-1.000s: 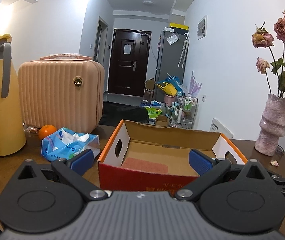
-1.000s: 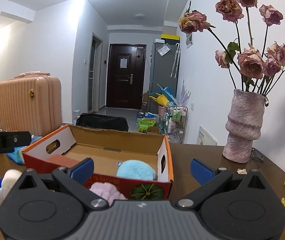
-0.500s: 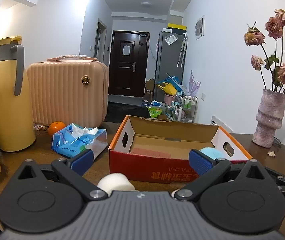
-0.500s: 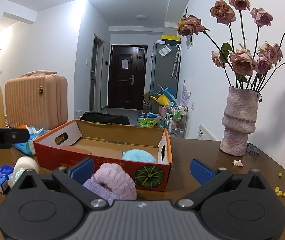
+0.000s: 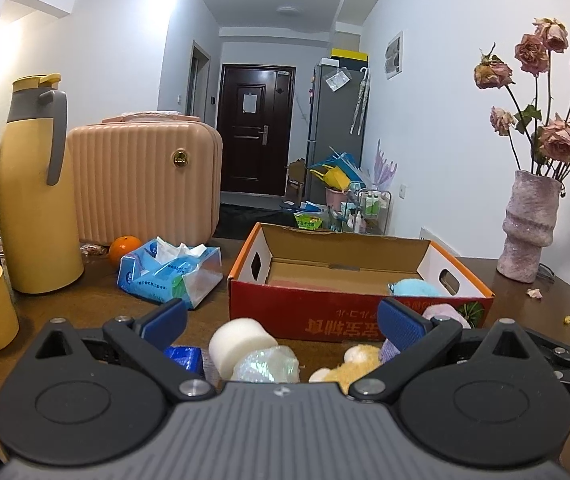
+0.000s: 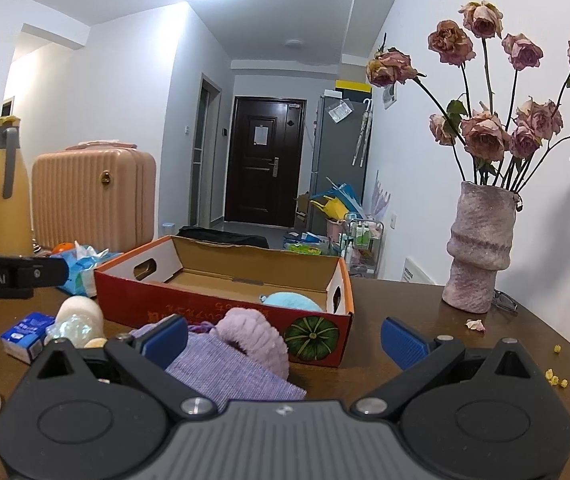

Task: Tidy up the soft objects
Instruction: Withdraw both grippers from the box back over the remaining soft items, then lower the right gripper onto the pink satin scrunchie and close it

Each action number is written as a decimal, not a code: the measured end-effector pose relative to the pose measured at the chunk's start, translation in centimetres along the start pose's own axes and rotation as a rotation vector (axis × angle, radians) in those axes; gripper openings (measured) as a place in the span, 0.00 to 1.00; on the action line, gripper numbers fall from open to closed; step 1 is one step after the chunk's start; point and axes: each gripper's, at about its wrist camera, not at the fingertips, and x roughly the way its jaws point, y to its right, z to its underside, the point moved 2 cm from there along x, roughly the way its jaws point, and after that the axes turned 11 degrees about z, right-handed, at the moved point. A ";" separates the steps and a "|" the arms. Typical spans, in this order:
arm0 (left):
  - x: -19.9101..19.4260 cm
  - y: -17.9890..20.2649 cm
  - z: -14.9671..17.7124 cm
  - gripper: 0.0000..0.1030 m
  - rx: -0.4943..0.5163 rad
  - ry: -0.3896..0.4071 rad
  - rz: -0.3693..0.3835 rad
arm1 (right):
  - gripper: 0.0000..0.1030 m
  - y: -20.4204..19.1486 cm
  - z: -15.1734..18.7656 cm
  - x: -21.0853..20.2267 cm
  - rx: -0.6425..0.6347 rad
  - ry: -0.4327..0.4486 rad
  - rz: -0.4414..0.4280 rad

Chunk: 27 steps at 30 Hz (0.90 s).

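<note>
Cardboard box (image 5: 359, 314) is set on the surface (image 6: 425, 344) — a blue puff (image 6: 293, 303) lies inside, lilac plush (image 6: 253, 334) just before it. Both the left claw (image 5: 281, 330) and right claw (image 6: 285, 338) are held released, grasping nothing.

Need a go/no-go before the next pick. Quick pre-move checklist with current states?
1. Left tongs open and empty: ok.
2. Right tongs open and empty: ok.
3. Box upright, open, room inside: ok; only the blue puff shows in it.
4. Soft things left outside the box: not ok; white sponge, plush, purple cloth and purple scrunchie lie on the table in front of the box.
5. Left tongs lined up on a target: ok; sponge and plush sit between the fingers in the left view.
6. Plush free of the shiny wrap: cannot tell.
</note>
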 end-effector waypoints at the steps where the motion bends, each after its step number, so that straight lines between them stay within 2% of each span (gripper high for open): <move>1: -0.2 0.0 0.2 1.00 0.003 -0.001 0.000 | 1.00 0.0 0.1 -0.2 0.000 0.001 -0.001; 17: -2.7 -0.9 2.2 1.00 0.006 -0.027 0.002 | 1.00 0.1 2.0 -2.3 0.003 -0.031 -0.014; 27: -4.2 -2.2 3.4 1.00 -0.009 -0.051 -0.003 | 1.00 0.4 4.0 -2.5 -0.006 -0.115 0.007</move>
